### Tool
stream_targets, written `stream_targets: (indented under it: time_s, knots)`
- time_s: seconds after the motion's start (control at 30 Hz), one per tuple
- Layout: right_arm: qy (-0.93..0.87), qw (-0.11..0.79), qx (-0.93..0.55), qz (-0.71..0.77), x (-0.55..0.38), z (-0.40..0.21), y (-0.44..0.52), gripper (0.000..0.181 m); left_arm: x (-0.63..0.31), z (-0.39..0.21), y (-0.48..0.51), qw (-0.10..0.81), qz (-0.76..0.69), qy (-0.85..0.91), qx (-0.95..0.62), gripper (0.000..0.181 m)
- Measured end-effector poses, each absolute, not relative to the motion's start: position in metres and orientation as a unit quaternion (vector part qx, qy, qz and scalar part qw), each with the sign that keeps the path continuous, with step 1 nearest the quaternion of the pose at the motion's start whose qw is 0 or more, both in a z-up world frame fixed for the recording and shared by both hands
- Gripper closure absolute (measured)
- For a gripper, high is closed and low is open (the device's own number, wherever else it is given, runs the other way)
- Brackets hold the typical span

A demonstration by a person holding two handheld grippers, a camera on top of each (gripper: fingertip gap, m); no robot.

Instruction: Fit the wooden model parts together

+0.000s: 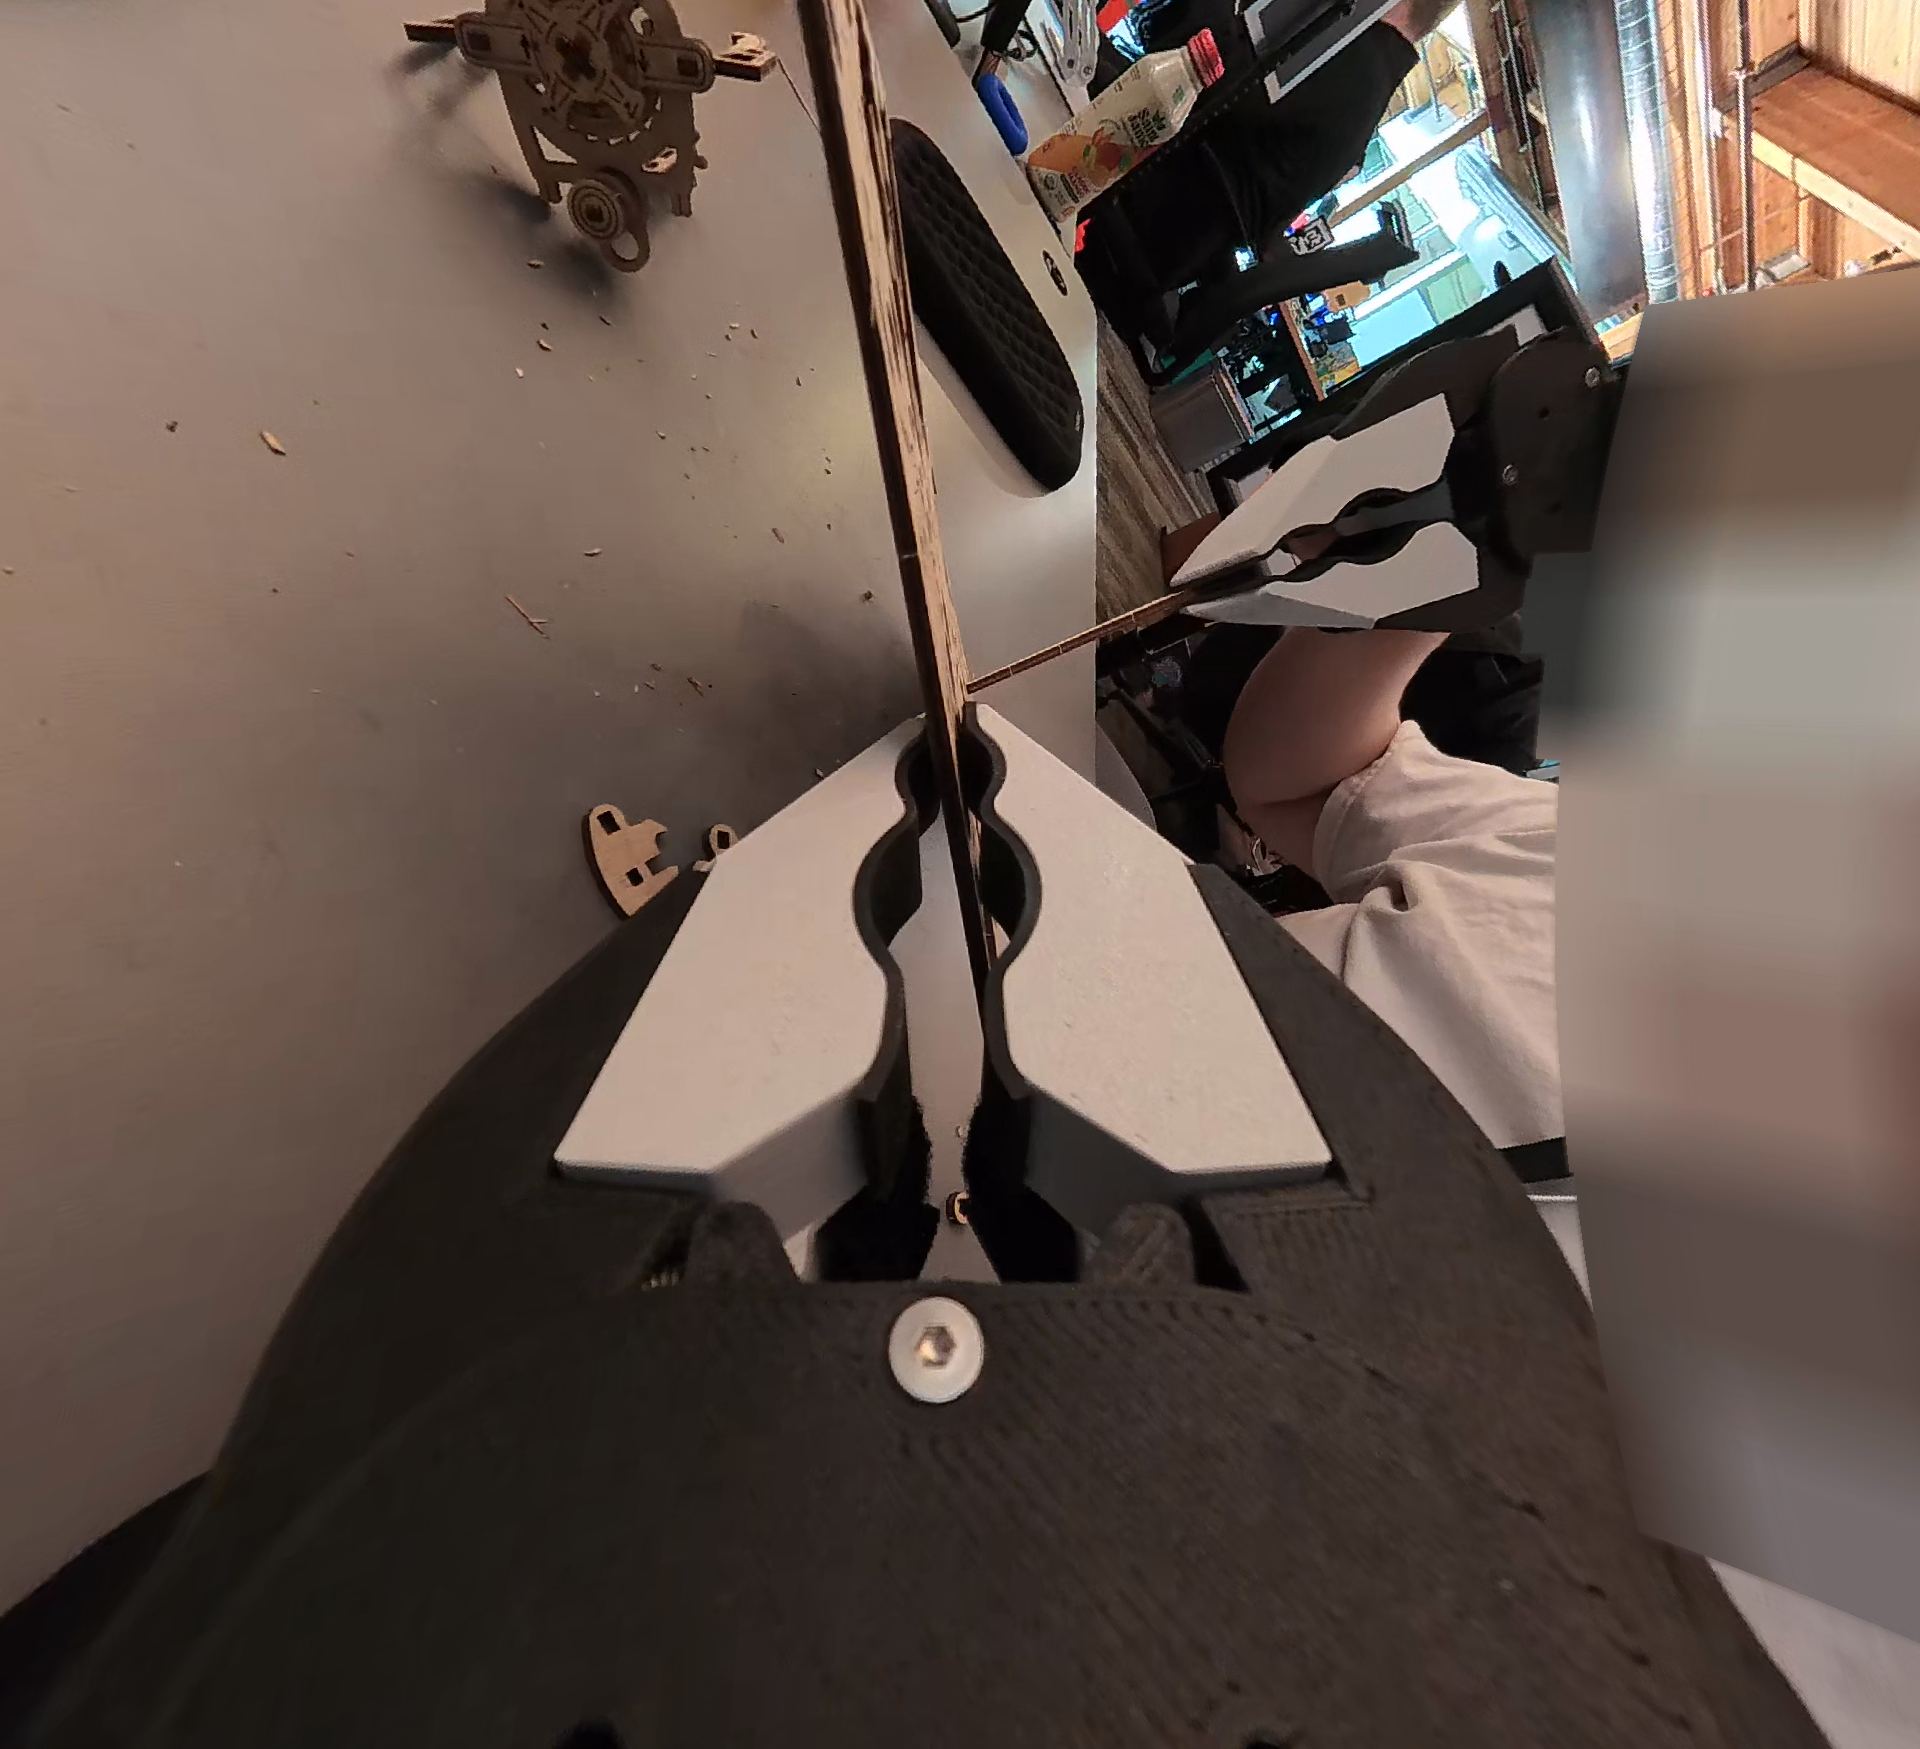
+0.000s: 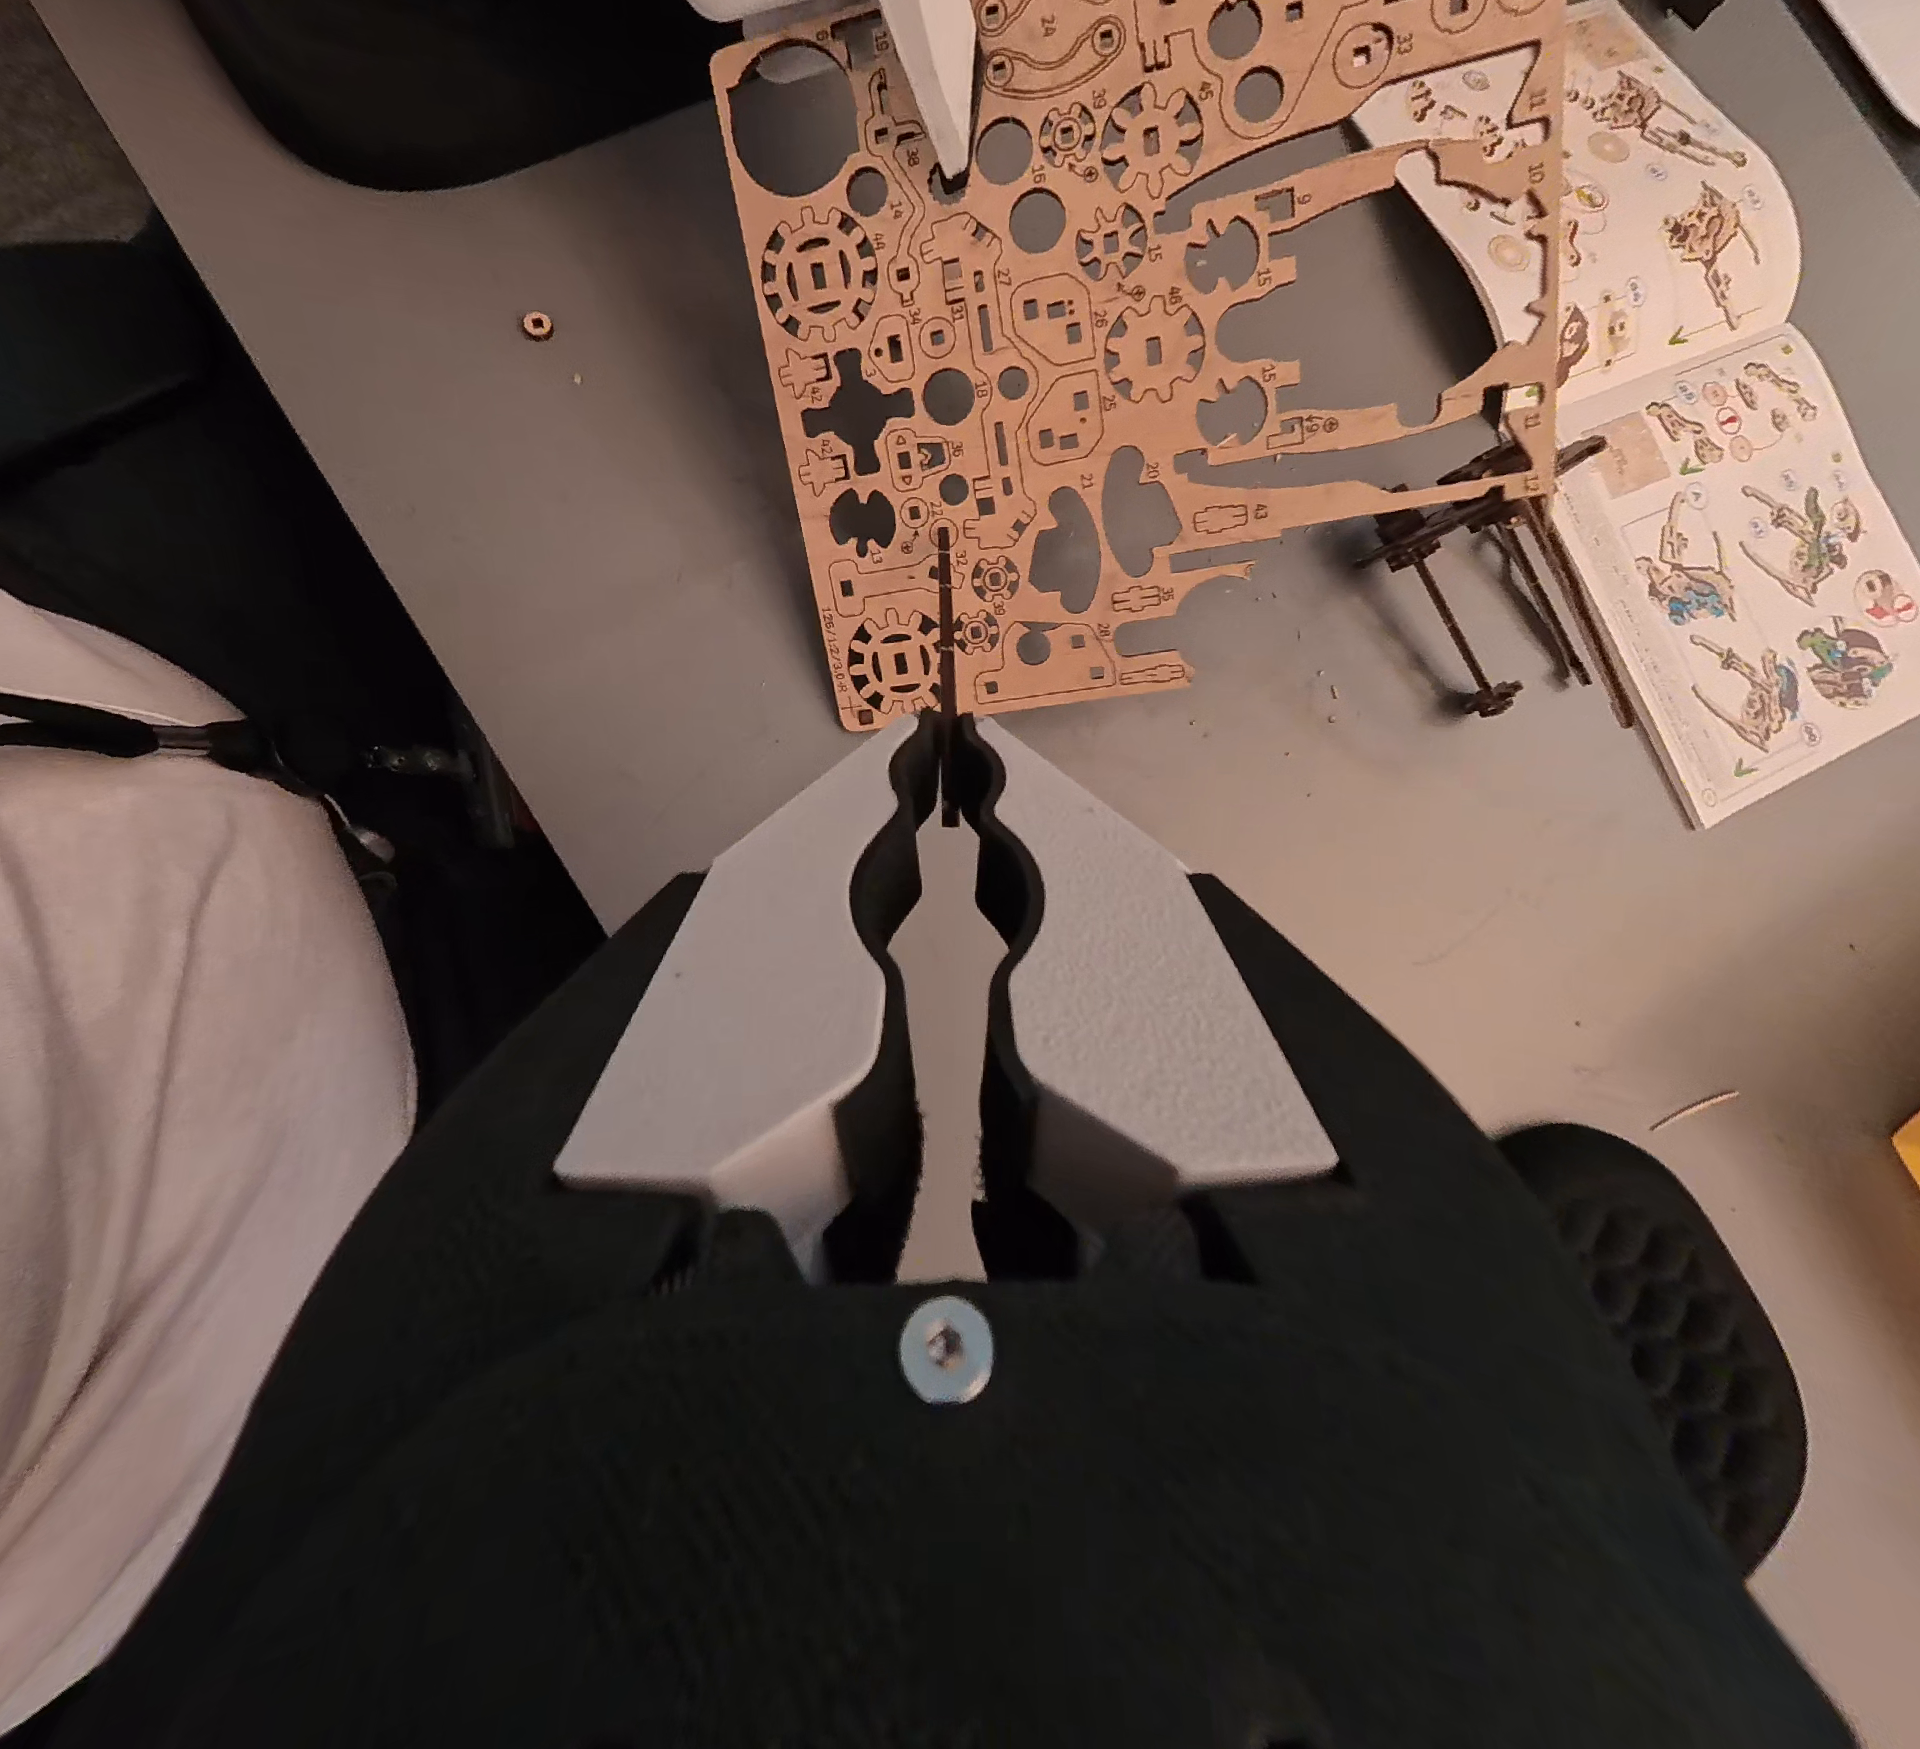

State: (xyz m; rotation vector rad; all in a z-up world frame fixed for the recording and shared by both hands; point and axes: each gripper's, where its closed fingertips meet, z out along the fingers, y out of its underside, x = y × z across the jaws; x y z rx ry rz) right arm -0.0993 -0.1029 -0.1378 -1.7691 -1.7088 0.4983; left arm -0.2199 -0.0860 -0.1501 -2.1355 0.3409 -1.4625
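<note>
Above the grey counter [image 2: 1299,920], the left hand-held gripper [image 1: 951,733] is holding the wooden parts sheet [image 2: 1039,317] upright, its two jaws closed on the thin panel, which is showing only its dark edge in the left wrist view. The right hand-held gripper [image 2: 945,743] is gripping a thin wooden rod [image 2: 945,619] between its closed tips, and the rod's far end is touching the sheet at a small round part near the lower edge. I judge that the step in hand is pushing this small part out of the sheet with the rod. To do it well, the rod should be meeting the part squarely and in its middle, with slow pressure, while the left side is keeping the sheet steady, because the left grip is sitting well apart from the push point and the thin wood may bend or crack. On the counter, a half-built wheel assembly [image 1: 587,68] is standing beside the open instruction booklet [image 2: 1714,556], near behind the sheet as the right wrist view shows it, so a part falling out may land among them. A loose cut piece [image 1: 623,858] is lying just beside the left fingers, a tiny wooden ring [image 2: 537,326] is lying apart, and wood crumbs are scattering over the surface.
</note>
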Motion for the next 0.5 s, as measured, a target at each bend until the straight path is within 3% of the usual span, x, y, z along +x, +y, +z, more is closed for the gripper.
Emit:
stream_targets:
  time_s: [0.5]
  knots:
    - [-0.697,0.22,-0.68,0.057,-0.106,-0.129,-0.104,0.18,-0.207,-0.154,-0.09,0.254,-0.549,0.102,-0.789,0.175]
